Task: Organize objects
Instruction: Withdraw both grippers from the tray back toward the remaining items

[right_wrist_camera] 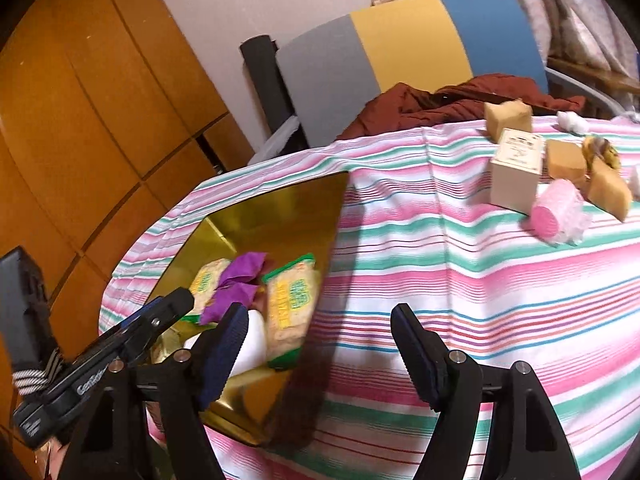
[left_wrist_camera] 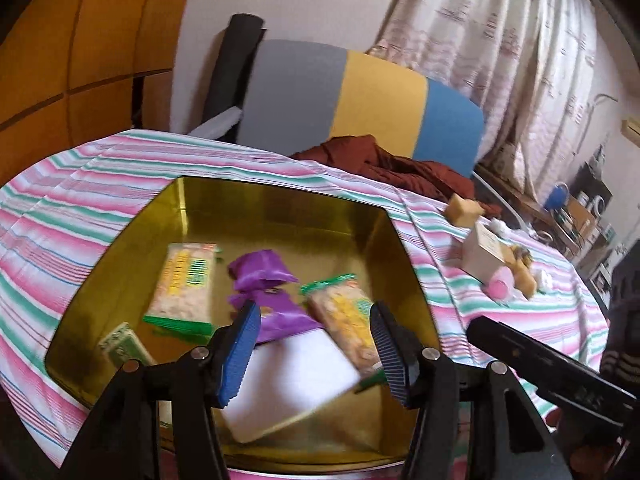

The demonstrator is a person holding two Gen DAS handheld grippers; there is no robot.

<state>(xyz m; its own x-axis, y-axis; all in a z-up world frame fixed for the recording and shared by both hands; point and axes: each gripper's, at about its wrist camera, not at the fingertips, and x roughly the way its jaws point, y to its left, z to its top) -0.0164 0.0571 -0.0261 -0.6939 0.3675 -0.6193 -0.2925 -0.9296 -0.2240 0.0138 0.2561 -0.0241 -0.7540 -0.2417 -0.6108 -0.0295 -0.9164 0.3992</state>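
Observation:
A gold tin (left_wrist_camera: 280, 208) sits on the striped tablecloth (left_wrist_camera: 80, 184). It holds two snack packs (left_wrist_camera: 186, 280) (left_wrist_camera: 346, 320), a purple wrapper (left_wrist_camera: 264, 280), a white box (left_wrist_camera: 296, 380) and a small green packet (left_wrist_camera: 122, 344). My left gripper (left_wrist_camera: 314, 352) is open just above the white box, not touching it. My right gripper (right_wrist_camera: 318, 356) is open and empty above the cloth beside the tin's (right_wrist_camera: 280, 208) right edge. Loose on the cloth to the right lie a cream box (right_wrist_camera: 516, 168), a pink roll (right_wrist_camera: 556, 212), brown cubes (right_wrist_camera: 508, 118) and a brown packet (right_wrist_camera: 608, 188).
A grey, yellow and blue chair back (left_wrist_camera: 360, 96) stands behind the table with a rust-red cloth (left_wrist_camera: 384, 164) on it. Wooden cabinets (right_wrist_camera: 100, 100) are on the left. Curtains (left_wrist_camera: 500, 40) hang at the back right.

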